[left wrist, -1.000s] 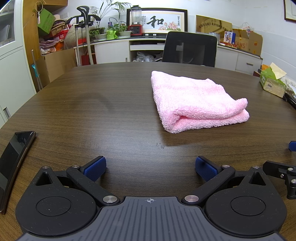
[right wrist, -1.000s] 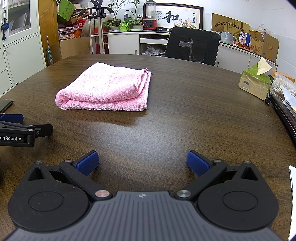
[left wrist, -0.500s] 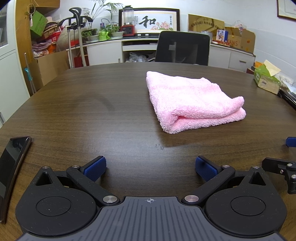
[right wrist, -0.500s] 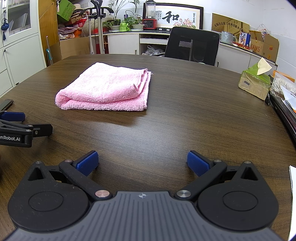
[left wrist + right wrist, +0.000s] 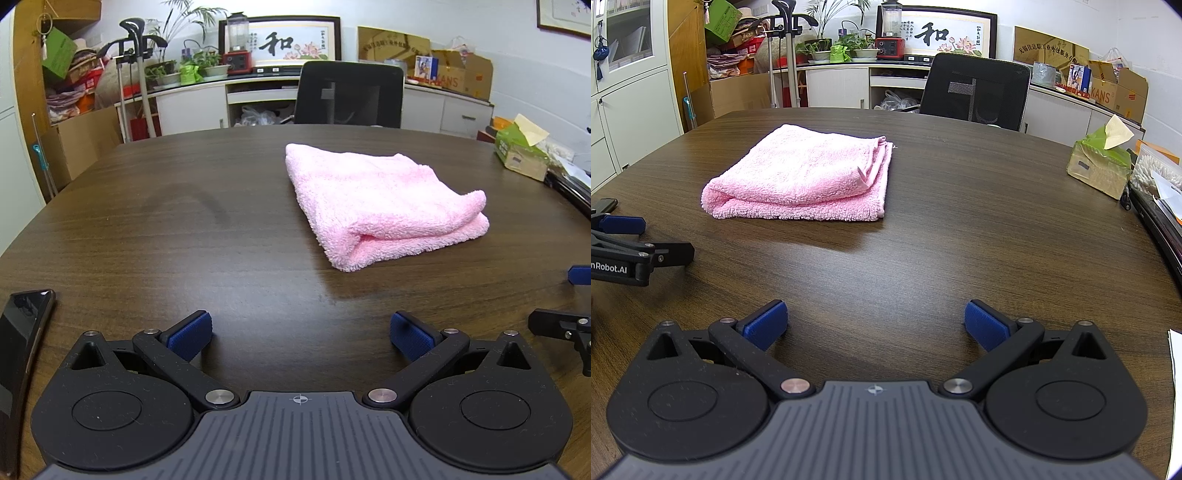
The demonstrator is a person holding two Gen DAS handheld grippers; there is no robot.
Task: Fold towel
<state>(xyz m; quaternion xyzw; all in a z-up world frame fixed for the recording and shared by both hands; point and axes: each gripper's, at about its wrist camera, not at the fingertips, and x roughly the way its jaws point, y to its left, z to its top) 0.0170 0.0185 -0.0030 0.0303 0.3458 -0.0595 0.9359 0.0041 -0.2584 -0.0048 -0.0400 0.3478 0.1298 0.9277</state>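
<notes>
Compared with a second ago, the left hand-held gripper (image 5: 301, 328) has swung a little: the towel (image 5: 373, 199) sits further left in its view, and the phone (image 5: 22, 354) at its left edge lies closer in. The right wrist view looks the same as before, apart from the left tool's tip edging slightly.

Both tools hover low over the dark wood counter (image 5: 155, 236) with nothing between their fingers. The left one's blue pads (image 5: 190, 334) stand wide apart; the right hand-held gripper (image 5: 875, 325) is spread just as wide.

Readable writing: "nRobot.AI" on the side of the left tool as seen from the right wrist, a large "和" on the framed picture (image 5: 936, 35) against the back wall, and "KANS" on a cardboard box (image 5: 1117, 94) at the right.

The pink towel (image 5: 805, 177) lies folded flat mid-counter, well apart from both tools. Its long axis runs from the near edge toward the black chair (image 5: 975, 92). The rounded fold faces the left tool's side, and the layered loose edges run along the right side.

A green tissue box (image 5: 1100, 166) stands on the counter far right.
</notes>
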